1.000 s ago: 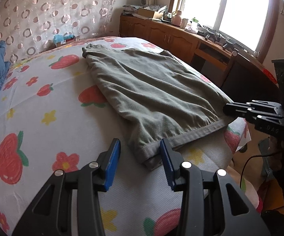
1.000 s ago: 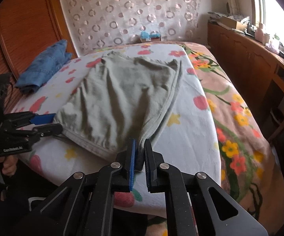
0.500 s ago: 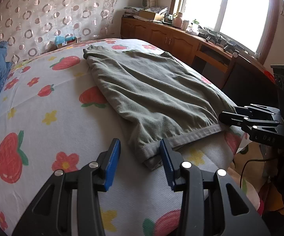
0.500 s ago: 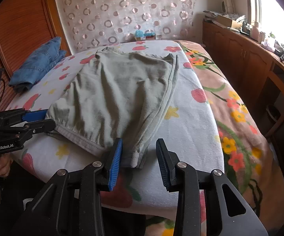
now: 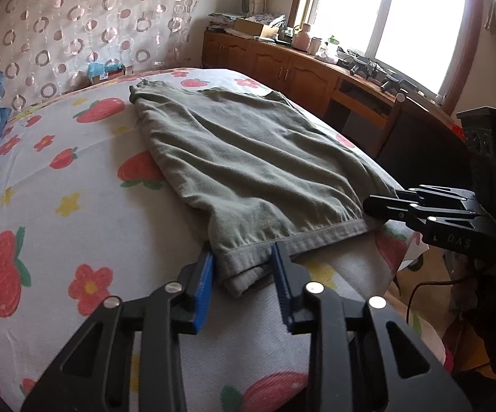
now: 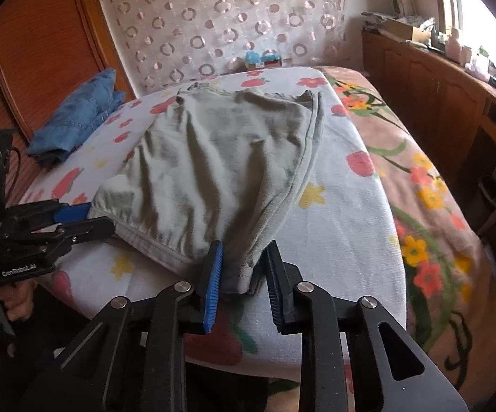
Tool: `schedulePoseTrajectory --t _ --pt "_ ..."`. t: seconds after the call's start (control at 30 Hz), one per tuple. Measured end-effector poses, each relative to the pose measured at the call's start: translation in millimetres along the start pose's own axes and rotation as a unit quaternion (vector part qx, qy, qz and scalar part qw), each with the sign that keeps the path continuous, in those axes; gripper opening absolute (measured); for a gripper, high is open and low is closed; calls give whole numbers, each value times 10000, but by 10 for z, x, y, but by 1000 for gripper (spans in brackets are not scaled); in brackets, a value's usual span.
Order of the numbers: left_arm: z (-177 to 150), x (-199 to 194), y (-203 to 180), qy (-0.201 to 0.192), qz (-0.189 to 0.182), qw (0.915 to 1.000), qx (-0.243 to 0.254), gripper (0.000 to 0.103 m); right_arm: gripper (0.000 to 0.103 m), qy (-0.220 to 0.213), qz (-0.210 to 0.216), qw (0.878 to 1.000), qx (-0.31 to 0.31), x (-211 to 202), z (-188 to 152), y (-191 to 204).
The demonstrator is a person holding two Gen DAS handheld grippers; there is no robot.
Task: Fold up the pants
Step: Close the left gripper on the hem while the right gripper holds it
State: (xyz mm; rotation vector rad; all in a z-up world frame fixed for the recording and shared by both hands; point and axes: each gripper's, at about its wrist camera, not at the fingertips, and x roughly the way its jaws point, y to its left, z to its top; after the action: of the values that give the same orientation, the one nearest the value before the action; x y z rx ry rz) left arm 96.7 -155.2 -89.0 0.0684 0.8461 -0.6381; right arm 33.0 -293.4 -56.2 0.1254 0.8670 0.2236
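A pair of grey-green cotton pants point(image 5: 248, 168) lies flattened on a bed covered by a white sheet printed with red strawberries and flowers point(image 5: 59, 219), its hemmed near edge running along the side of the bed closest to both cameras; the left gripper point(image 5: 243, 276), black with blue pads, straddles one near corner of that hem, its jaws closing with the cloth between them, the pads close on either side of the fold but not clearly pressing it; the right gripper point(image 6: 243, 273), of the same make, straddles the other near corner, its jaws likewise closing around the bunched hem, a narrow gap visible beside each pad; in the right wrist view the left gripper point(image 6: 76, 221) shows from the side at the hem's far end, held by a hand point(image 6: 11, 302) low at the picture's left edge; a folded blue denim garment point(image 6: 76, 116) rests on the bed well apart from the pants, near a wooden headboard point(image 6: 42, 51); a long wooden cabinet point(image 5: 282, 65) under the window carries assorted small items, too small to tell apart.
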Motion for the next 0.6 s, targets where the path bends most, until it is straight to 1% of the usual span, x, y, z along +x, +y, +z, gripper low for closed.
schedulePoseTrajectory --t 0.1,0.2,0.33,0.47,0.6 --pt "-2 3 25 -31 -68 10000 -1 23 12 11 97 9999 -65 17 13 27" --pt "-1 -10 53 -32 -99 9999 -51 19 9 3 136 9999 -101 29 23 42" --pt "-9 -32 54 -50 -101 9999 -49 11 9 -24 158 9998 -95 39 22 30" --pt "-10 -75 52 -77 -98 9999 -53 8 9 -37 153 9998 -100 34 20 21" --pt "9 -133 37 -142 -103 9998 -59 7 8 -69 157 9998 -122 12 14 18"
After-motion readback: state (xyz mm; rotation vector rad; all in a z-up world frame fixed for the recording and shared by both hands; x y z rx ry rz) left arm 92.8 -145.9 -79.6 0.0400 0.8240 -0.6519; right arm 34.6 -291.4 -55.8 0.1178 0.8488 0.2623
